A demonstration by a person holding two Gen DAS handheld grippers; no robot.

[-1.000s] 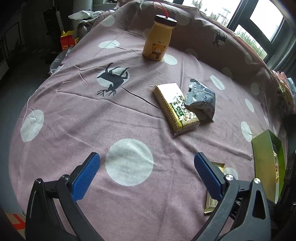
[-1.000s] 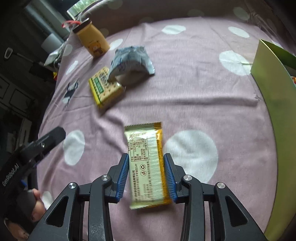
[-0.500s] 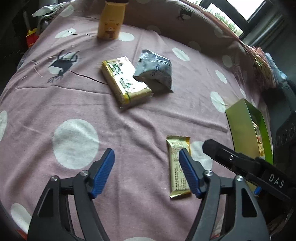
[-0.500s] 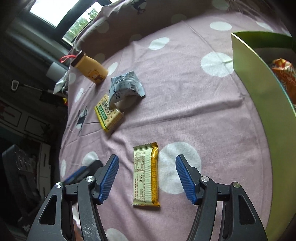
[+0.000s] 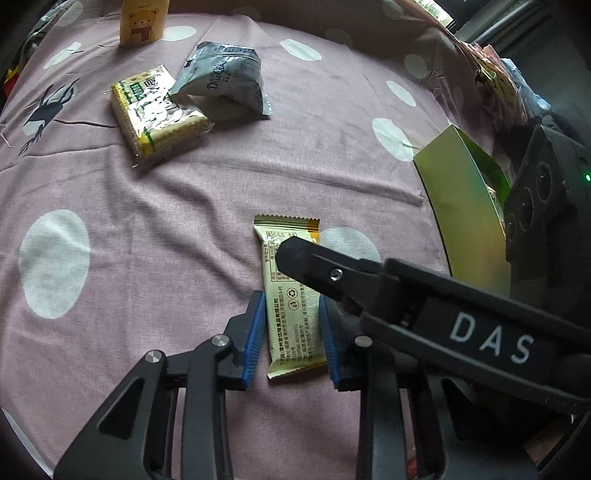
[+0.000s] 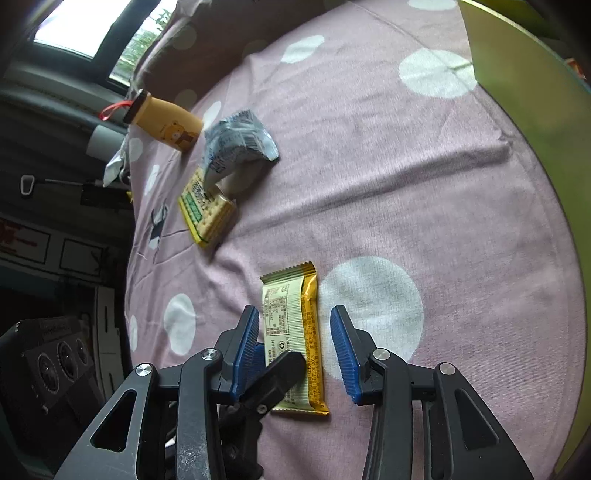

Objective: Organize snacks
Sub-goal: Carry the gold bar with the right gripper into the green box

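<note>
A gold and cream snack bar [image 5: 291,314] lies flat on the pink dotted tablecloth [image 5: 147,258]. My left gripper [image 5: 291,336] is closing on it, and its blue pads [image 5: 255,332] rest against the bar's two long edges. My right gripper [image 6: 295,350] straddles the same snack bar [image 6: 291,317]. Its jaws are closing, but a thin gap shows on each side of the wrapper. One black right finger [image 5: 306,262] crosses over the bar in the left wrist view. A left finger [image 6: 280,369] overlaps the bar in the right wrist view.
A yellow cracker pack [image 5: 159,110] and a grey pouch [image 5: 225,81] lie together farther back. A yellow bear bottle [image 5: 142,22] stands behind them. An open green box [image 5: 465,206] stands to the right, with more packets [image 5: 495,85] heaped beyond it.
The right gripper let go of the snack bar, opened wide, then narrowed again. The left gripper moved right onto the bar and narrowed its wide jaws onto the bar's edges.
</note>
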